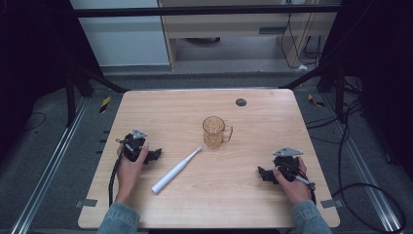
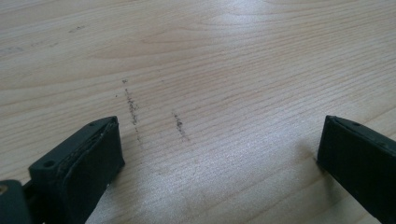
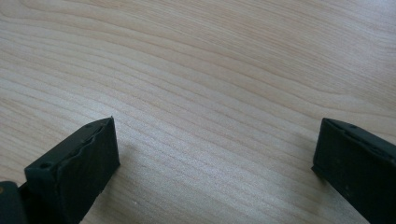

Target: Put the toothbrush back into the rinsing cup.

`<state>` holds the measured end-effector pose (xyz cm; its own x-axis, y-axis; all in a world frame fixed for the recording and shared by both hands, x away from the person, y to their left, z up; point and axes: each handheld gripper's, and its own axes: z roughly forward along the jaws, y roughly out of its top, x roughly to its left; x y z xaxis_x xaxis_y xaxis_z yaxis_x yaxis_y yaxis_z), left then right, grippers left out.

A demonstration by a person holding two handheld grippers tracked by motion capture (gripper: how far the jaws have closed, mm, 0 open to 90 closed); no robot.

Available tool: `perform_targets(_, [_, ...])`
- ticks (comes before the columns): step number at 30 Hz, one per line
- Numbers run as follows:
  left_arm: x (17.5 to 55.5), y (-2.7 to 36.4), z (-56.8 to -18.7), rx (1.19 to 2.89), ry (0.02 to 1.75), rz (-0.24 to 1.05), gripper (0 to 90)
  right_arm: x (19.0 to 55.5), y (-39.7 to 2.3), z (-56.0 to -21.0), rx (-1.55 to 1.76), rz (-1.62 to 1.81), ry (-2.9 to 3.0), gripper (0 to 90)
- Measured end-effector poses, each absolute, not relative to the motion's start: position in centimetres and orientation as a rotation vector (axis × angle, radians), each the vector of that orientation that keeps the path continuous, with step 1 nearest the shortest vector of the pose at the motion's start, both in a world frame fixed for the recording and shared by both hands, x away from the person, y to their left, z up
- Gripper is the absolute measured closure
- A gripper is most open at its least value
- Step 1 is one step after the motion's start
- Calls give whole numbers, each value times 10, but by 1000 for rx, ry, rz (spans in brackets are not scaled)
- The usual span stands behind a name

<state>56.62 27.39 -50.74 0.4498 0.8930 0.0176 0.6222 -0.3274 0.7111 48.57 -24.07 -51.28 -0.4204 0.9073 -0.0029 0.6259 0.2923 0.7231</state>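
Note:
An amber glass mug point(image 1: 214, 131) with a handle on its right stands upright near the middle of the wooden table point(image 1: 263, 126). A white electric toothbrush point(image 1: 175, 169) lies flat and slanted just in front and to the left of it, head toward the mug. My left gripper point(image 1: 157, 155) rests on the table left of the toothbrush; in the left gripper view it point(image 2: 217, 154) is open over bare wood with faint dark marks. My right gripper point(image 1: 263, 173) rests at the right front; in the right gripper view it point(image 3: 215, 154) is open over bare wood.
A small dark round disc point(image 1: 240, 102) sits near the table's far edge. Cables point(image 1: 360, 185) trail on the floor to the right. Black frame struts point(image 1: 97, 78) and a pale cabinet point(image 1: 234, 29) stand beyond the table.

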Motion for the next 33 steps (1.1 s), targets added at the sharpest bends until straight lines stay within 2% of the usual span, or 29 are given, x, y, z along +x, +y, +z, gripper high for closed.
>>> perform_targets(10, [565, 273, -507, 2061, 1268, 558, 0, 486, -241, -513, 1373, 918, 2152, 4])
perform_targets(12, [564, 273, -505, 2072, 1265, 562, 26, 486, -241, -513, 1373, 918, 2152, 3])
perform_targets(18, [550, 272, -476, 2070, 1232, 652, 39, 486, -241, -513, 1374, 918, 2152, 3])
perform_targets(21, [539, 268, -459, 2048, 1193, 650, 40, 486, -241, -513, 1373, 918, 2152, 4])
perform_targets(33, [512, 239, -428, 2210, 1159, 614, 38, 486, -241, -513, 1373, 918, 2152, 3])
